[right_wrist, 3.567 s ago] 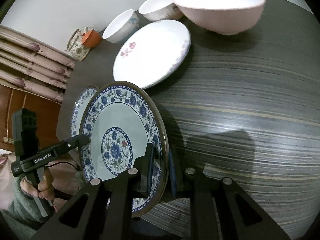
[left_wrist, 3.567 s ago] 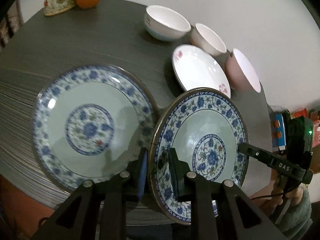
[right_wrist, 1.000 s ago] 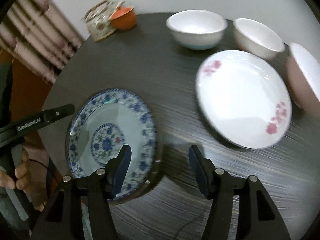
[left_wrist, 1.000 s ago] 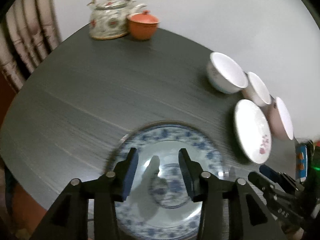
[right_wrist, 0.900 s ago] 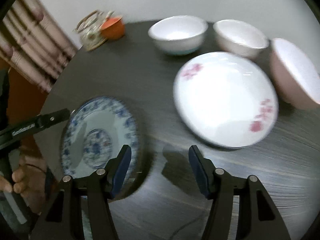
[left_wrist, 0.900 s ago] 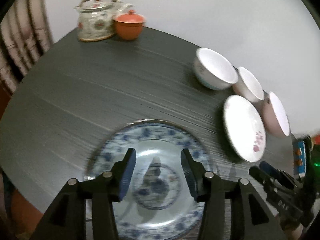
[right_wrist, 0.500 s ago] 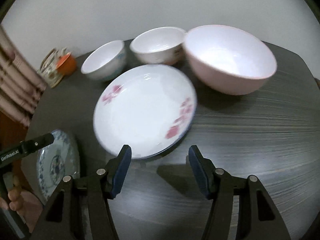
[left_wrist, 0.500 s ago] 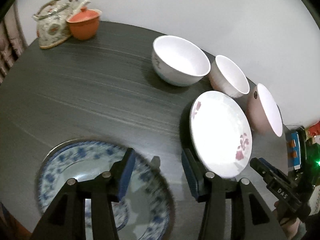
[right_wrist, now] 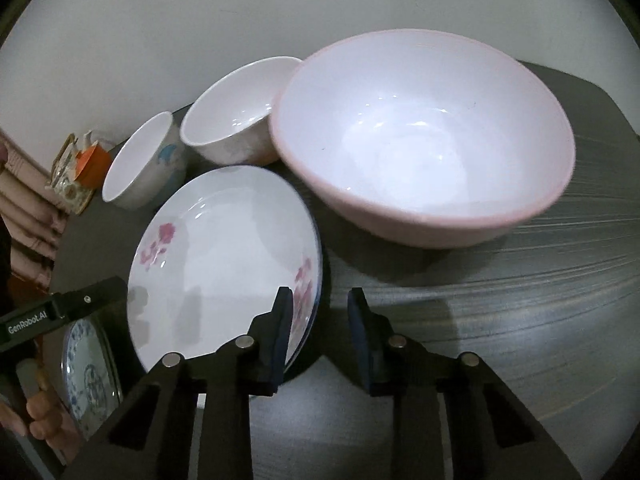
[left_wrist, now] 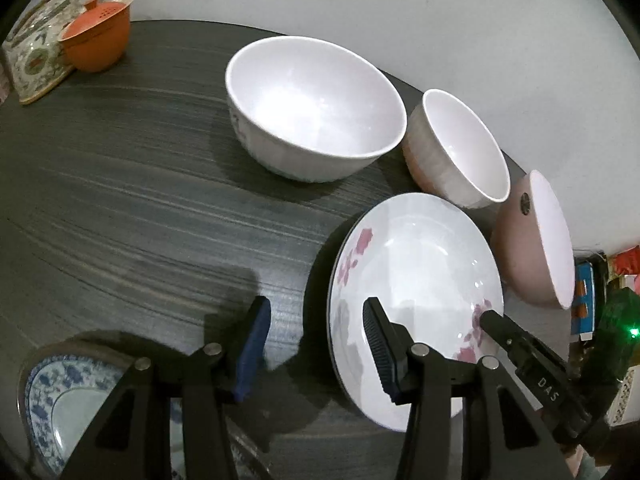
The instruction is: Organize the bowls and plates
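Left tongs (left_wrist: 314,346) apart, empty, straddling left rim of pink-flower plate (left_wrist: 416,280) on desk (left_wrist: 120,200). Right tongs (right_wrist: 318,332) just been closing, not yet pinching; right rim between the pads. Step, my read: two-sided lift of plate. Seat pads square on rim, clamp evenly, lift level, clear pink bowl (right_wrist: 424,136). Blue plate (left_wrist: 60,400) cut off at frame edge; stack count unclear.

White pink-flowered plate (right_wrist: 224,264) flat beside pink bowl (right_wrist: 424,140); two white bowls (left_wrist: 312,108) behind.
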A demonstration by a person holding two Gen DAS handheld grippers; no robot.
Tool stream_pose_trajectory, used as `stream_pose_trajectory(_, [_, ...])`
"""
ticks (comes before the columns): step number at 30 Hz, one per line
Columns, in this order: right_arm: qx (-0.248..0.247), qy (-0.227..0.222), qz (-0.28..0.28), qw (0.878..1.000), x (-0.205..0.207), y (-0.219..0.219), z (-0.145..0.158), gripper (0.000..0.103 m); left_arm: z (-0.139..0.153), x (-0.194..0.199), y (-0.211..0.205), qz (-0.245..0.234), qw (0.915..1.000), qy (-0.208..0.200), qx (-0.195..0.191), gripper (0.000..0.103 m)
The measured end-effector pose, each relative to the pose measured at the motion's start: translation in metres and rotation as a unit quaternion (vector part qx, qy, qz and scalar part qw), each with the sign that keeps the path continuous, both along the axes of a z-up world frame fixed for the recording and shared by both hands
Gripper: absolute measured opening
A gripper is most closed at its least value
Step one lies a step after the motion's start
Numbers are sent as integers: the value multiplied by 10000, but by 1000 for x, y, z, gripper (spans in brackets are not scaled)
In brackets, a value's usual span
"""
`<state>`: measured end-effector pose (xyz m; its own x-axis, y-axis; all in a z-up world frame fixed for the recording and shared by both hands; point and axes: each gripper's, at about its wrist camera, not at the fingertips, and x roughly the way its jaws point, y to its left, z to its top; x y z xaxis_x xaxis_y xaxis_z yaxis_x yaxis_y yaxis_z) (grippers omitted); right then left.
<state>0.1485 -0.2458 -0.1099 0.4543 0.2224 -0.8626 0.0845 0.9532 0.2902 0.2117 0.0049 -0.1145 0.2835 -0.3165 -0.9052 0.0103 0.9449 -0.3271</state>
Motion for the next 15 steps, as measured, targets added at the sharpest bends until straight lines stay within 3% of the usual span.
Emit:
stream_pose_trajectory(4, [35,21,76,10000,7,1,-4,23,-10,12,-2,-2,9999,167,9,49])
stream_pose_trajectory(11, [225,61,219,9995,19,6,-11,15,-16,28,-13,-195,9995,241,-82,19])
stream_pose_trajectory(15, [299,60,233,9993,21,3,-13,15,-17,31,-18,-273,9993,236,-37,17])
